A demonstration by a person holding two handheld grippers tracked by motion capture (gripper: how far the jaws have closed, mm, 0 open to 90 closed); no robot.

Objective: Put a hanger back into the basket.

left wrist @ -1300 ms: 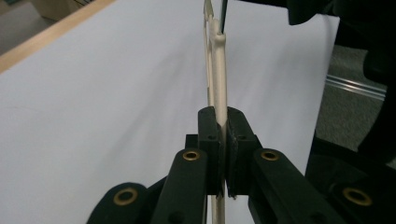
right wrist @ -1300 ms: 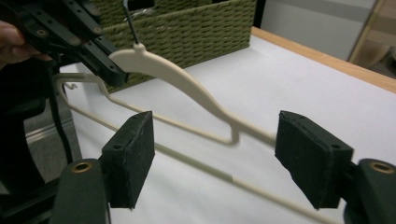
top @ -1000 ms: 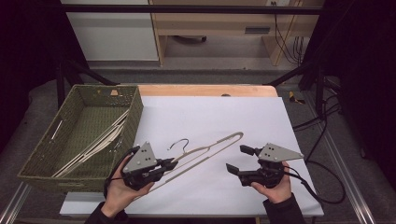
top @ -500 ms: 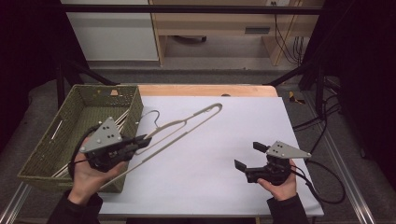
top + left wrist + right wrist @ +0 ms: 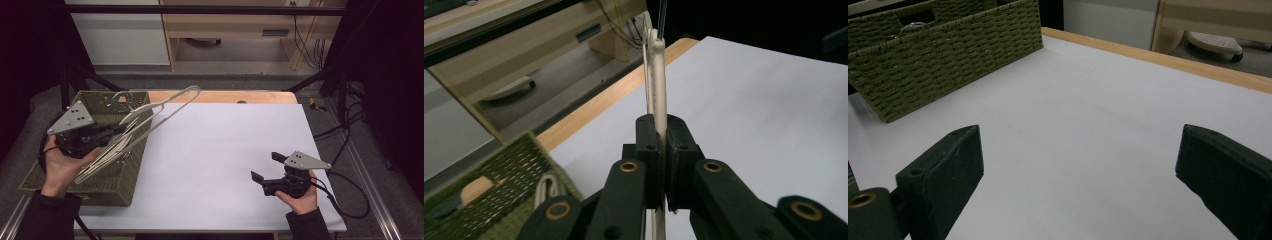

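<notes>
Gripping a cream clothes hanger (image 5: pixel 150 112) above the woven basket (image 5: pixel 107 187), the left gripper (image 5: pixel 107 134) is clamped tight; the right gripper (image 5: pixel 265 167), whose jaws have just been opening, gapes empty over the white tabletop (image 5: pixel 225 145).

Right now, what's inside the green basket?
The woven basket holds several pale hangers lying slantwise. The left gripper, shut on another hanger, hangs over it and covers part of the inside, so the count and the basket floor can't be made out.

Left gripper (image 5: pixel 107 134) clamping white hanger (image 5: pixel 150 117) above wicker basket (image 5: pixel 107 187) — right gripper (image 5: pixel 265 167) apart

Left tool (image 5: pixel 116 131) clamped, right tool (image 5: pixel 265 166) spread wide
</notes>
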